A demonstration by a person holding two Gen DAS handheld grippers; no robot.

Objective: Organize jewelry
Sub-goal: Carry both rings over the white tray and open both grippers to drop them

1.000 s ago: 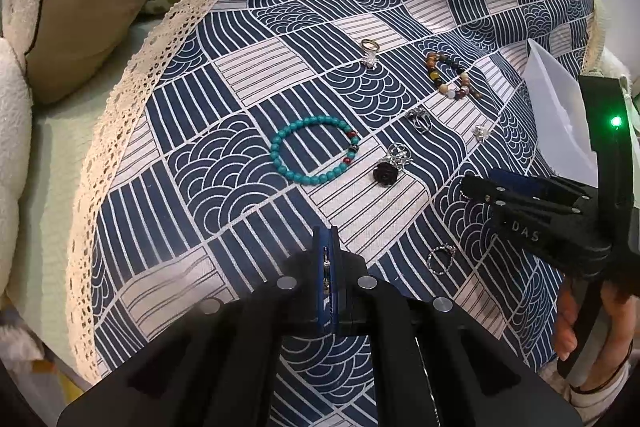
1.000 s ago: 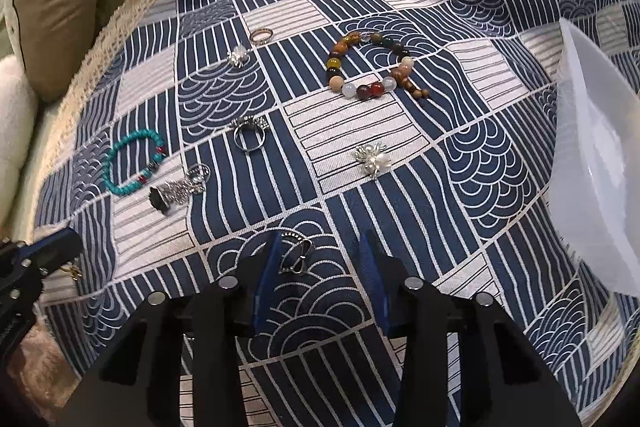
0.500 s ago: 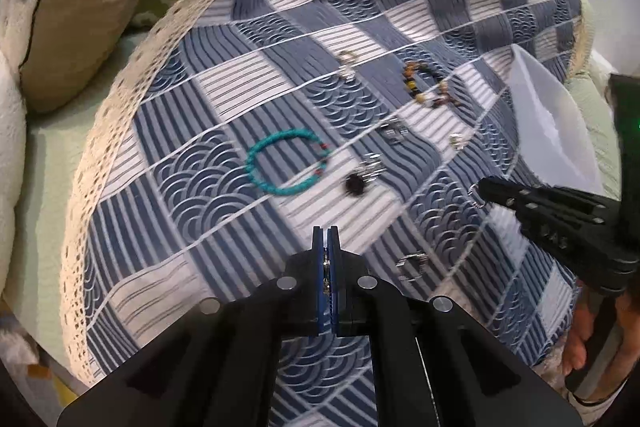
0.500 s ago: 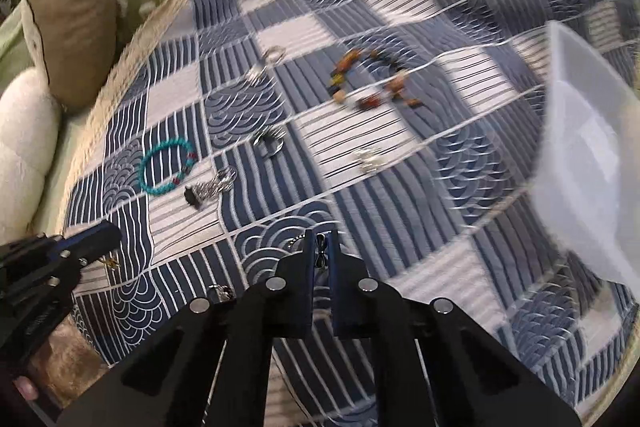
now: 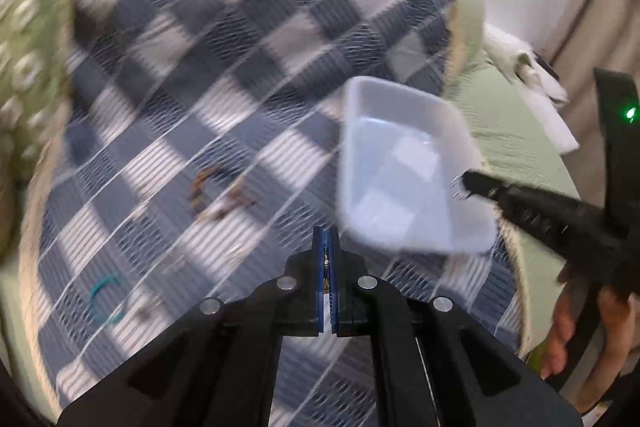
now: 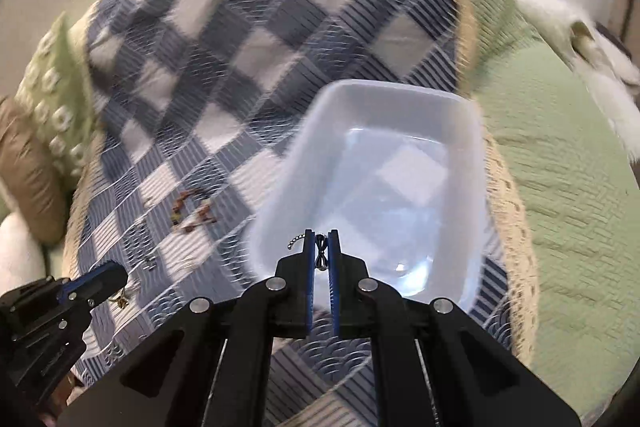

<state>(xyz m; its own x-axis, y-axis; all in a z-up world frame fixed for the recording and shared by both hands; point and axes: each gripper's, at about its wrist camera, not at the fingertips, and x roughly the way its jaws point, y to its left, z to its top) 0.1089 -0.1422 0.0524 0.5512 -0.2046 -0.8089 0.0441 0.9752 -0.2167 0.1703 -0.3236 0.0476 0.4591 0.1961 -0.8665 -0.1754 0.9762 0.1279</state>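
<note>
My left gripper point(image 5: 326, 235) is shut on a small gold piece point(image 5: 327, 267) pinched between its blue pads, above the patterned cloth just left of the white tray point(image 5: 392, 87). My right gripper point(image 6: 320, 239) is shut on a small silver piece point(image 6: 320, 257) and hangs over the near end of the tray point(image 6: 384, 89), which looks bare inside. In the left wrist view the right gripper point(image 5: 466, 183) points at the tray's right rim. A brown bead bracelet point(image 6: 192, 211) and a turquoise bracelet point(image 5: 106, 297) lie blurred on the cloth.
A blue-and-white checked cloth point(image 6: 240, 47) with a lace edge covers a green bedspread point(image 6: 560, 187). A brown pillow point(image 6: 28, 163) sits at the left and a white fluffy thing point(image 6: 580, 39) at the far right. A hand point(image 5: 568, 323) grips the right tool.
The right gripper closed on the silver piece and lifted it off the cloth. Both grippers rose and swung right, so the tray now fills the middle of both views.
</note>
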